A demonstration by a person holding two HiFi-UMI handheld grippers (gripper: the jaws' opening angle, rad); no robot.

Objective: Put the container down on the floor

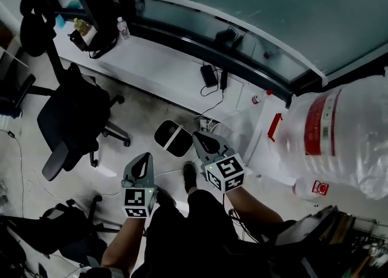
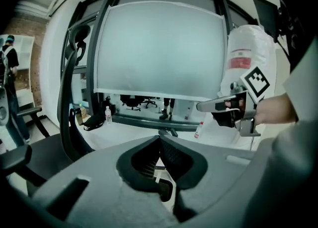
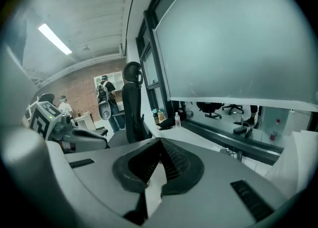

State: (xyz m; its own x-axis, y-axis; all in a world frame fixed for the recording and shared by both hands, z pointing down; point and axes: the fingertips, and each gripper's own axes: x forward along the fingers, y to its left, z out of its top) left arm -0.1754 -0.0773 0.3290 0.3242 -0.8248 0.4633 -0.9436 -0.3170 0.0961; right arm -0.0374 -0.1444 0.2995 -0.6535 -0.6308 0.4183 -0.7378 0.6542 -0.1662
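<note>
A black and white container [image 1: 171, 137] stands on the floor just ahead of my feet. My left gripper [image 1: 145, 157] hangs over the floor to the container's near left, shut and empty; its tips meet in the left gripper view [image 2: 160, 137]. The right gripper [image 1: 197, 137] is beside the container's right edge, apart from it, and its jaws also meet with nothing between them [image 3: 160, 141]. Each gripper shows in the other's view: the right gripper [image 2: 201, 106] and the left gripper [image 3: 102, 142].
A black office chair [image 1: 73, 122] stands at the left and a black bag [image 1: 54, 228] lies at the near left. A big white plastic sack [image 1: 345, 131] fills the right. A low white ledge [image 1: 163, 68] under the window carries bottles [image 1: 123, 27] and cables.
</note>
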